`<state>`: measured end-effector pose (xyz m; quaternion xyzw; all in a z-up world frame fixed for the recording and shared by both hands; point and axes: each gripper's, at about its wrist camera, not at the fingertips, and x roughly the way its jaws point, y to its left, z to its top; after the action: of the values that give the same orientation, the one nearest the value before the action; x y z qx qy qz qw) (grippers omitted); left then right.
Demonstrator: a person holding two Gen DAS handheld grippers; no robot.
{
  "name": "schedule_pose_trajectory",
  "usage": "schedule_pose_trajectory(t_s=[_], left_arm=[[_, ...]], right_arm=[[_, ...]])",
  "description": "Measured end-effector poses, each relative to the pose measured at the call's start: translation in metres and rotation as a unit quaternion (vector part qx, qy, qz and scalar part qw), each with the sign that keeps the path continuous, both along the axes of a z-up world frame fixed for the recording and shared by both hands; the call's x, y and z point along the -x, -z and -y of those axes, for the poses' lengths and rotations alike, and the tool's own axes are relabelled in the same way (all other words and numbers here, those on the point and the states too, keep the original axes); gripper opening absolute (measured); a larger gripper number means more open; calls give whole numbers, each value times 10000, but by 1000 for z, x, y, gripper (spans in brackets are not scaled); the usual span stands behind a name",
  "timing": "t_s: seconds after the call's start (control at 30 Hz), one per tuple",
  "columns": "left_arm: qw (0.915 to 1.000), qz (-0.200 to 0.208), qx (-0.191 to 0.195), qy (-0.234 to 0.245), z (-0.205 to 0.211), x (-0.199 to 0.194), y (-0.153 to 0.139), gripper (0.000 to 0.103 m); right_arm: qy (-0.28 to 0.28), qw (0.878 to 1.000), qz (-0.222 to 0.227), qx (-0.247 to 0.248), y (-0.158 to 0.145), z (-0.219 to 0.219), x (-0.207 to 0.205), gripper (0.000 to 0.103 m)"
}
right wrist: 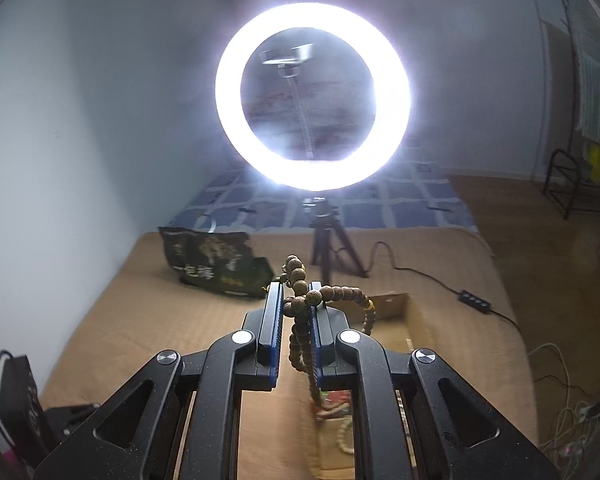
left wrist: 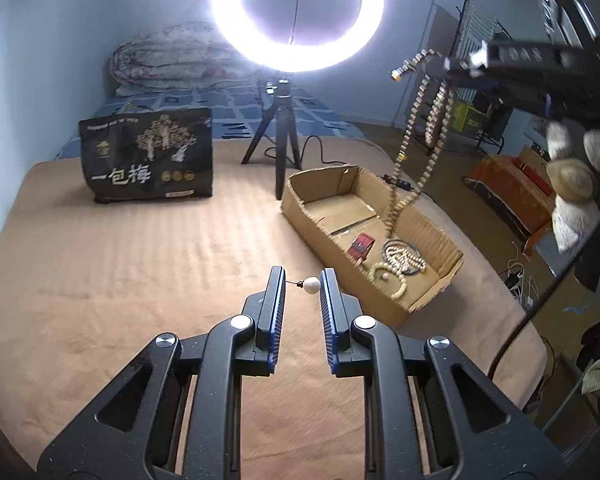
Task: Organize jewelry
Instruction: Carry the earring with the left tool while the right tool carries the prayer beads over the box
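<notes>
Two pairs of tongs are up off the bed, and each has a catch. We see the left tongs [left wrist: 302, 282] nipping a pearl [left wrist: 311, 282] on a short thin cord: the pearl presses against one blade and the cord's dark bead end meets the other, so the piece lies crosswise, its long axis spanning the gap from blade to blade. It hangs just beside the cardboard box [left wrist: 420, 236], on the box's near side, above the tan blanket [left wrist: 140, 280].

The right tongs [right wrist: 296, 294] are clenched on a long string of wooden beads [left wrist: 414, 120], high above the box. Gripped near its top, the string drapes in loops that point straight down, its lower end trailing into the box. We judge that height is there to draw the whole length clear of the tangle.

Inside the box lie a coiled bead bracelet [left wrist: 404, 260] and a small red case [left wrist: 360, 245]. Beyond the box stands the ring light [left wrist: 296, 12] on its tripod.
</notes>
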<state>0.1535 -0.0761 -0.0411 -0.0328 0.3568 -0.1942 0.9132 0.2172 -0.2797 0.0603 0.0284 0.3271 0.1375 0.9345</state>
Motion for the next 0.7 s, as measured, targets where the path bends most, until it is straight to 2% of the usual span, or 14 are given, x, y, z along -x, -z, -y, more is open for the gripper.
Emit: schedule_pose_trajectory(t_s=[0.43, 0.7], left_arm=[[9996, 181, 60, 228, 62, -53, -16, 16], [9995, 124, 25, 291, 96, -86, -10, 16]], right_arm=[[395, 9985, -374, 77, 29, 67, 2, 10], [489, 9965, -654, 165, 58, 88, 1, 10]])
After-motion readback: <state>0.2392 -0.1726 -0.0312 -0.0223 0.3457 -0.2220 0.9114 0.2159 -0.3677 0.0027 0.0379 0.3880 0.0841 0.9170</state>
